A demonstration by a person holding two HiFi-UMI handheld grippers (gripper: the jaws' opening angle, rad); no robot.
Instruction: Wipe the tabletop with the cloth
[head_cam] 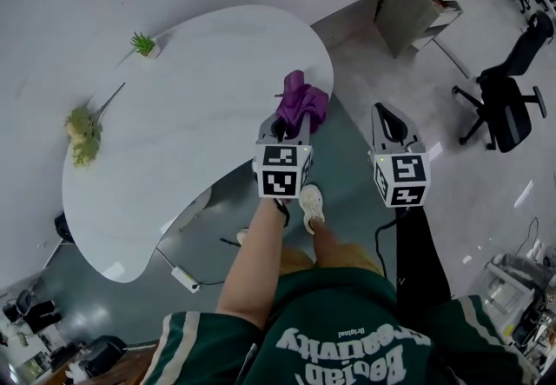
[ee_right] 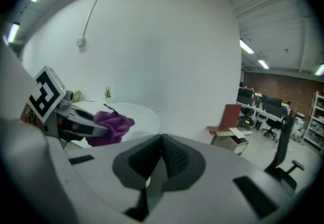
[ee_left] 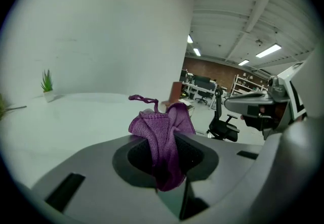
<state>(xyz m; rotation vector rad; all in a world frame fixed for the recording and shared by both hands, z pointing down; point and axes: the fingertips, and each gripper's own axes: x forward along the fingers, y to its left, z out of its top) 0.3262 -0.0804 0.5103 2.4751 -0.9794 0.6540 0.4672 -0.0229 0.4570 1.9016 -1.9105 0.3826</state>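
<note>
Currently the left gripper [head_cam: 291, 124] is clamped on a bunched purple cloth [head_cam: 302, 101], held at the white tabletop's [head_cam: 195, 118] 3 o'clock edge, apparently ready for a wiping stroke. The right gripper [head_cam: 387, 119], jaws together and empty, hangs off the table at 4 o'clock, presumably to stay clear.

Table [head_cam: 174, 114] ahead, spread from 12 to 8 o'clock. On it: potted plant [head_cam: 143, 44] at the far 11 o'clock rim, flower sprig [head_cam: 82, 133] at 7 o'clock from that plant. Cloth [head_cam: 301, 101] between the jaws of the left tool [head_cam: 294, 118], over the table's 3 o'clock rim. Right tool [head_cam: 387, 116] at 3 o'clock of the left, apart, over the floor [head_cam: 347, 79]. Office chair [head_cam: 508, 105] at 2 o'clock, cabinet [head_cam: 417, 1] at 1 o'clock, power strip [head_cam: 184, 279] on the floor by the table's 6 o'clock rim.
</note>
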